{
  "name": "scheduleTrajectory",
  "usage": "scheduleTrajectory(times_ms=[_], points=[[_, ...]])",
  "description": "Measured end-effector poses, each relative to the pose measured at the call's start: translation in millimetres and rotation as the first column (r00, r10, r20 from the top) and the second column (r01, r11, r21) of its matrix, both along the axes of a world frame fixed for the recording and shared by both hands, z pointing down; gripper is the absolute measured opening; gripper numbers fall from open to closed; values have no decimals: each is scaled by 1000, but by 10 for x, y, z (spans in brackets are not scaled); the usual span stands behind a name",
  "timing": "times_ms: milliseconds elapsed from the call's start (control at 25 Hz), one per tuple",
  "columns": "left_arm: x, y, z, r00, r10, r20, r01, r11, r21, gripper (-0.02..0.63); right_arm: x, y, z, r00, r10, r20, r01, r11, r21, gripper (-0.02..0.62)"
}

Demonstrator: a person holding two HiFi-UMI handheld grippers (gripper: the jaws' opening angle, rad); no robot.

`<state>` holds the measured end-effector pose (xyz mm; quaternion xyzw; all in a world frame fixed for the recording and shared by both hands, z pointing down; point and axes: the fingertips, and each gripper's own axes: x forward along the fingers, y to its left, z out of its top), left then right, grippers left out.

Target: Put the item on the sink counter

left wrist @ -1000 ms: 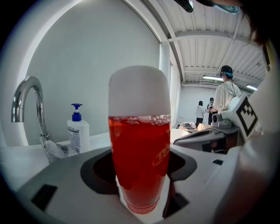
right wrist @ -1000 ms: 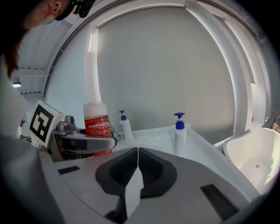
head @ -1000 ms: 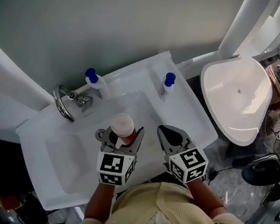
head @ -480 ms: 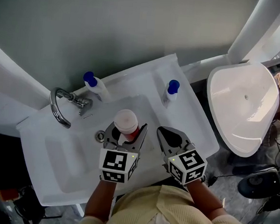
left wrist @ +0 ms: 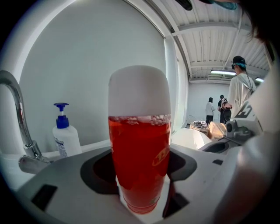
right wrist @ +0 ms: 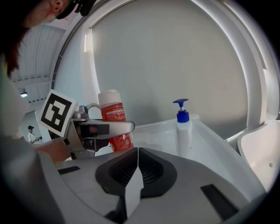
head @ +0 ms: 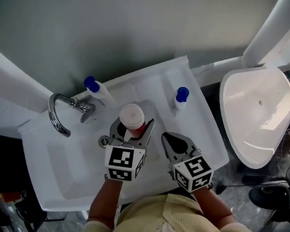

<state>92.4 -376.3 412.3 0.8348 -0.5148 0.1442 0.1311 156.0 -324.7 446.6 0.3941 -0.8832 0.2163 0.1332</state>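
Gripping a clear, red-filled bottle [left wrist: 139,162] w/ rounded white cap, L tool [head: 132,131] hangs over the glossy white sink [head: 66,168]; R tool [head: 166,136] alongside, jaws pressed together, empty.

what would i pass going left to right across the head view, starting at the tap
curved chrome tap → white pump bottle with a blue top → red bottle with a white cap → second white pump bottle with a blue top → large white oval basin

My left gripper [head: 133,125] and right gripper [head: 166,137] were grey, bearing black-and-white square markings; my top [head: 152,218] was pale yellow.
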Motion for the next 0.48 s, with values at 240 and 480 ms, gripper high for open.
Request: scheduleTrajectory(times_ms=[240, 480], points=[[70, -219, 62, 1000, -1, 2, 1, 1000, 7, 318, -42, -76, 70, 999, -34, 2, 34, 999, -19, 26], [103, -464, 83, 999, -27, -43, 27, 1000, 11, 318, -38, -170, 105, 999, -52, 7, 52, 998, -26, 26]])
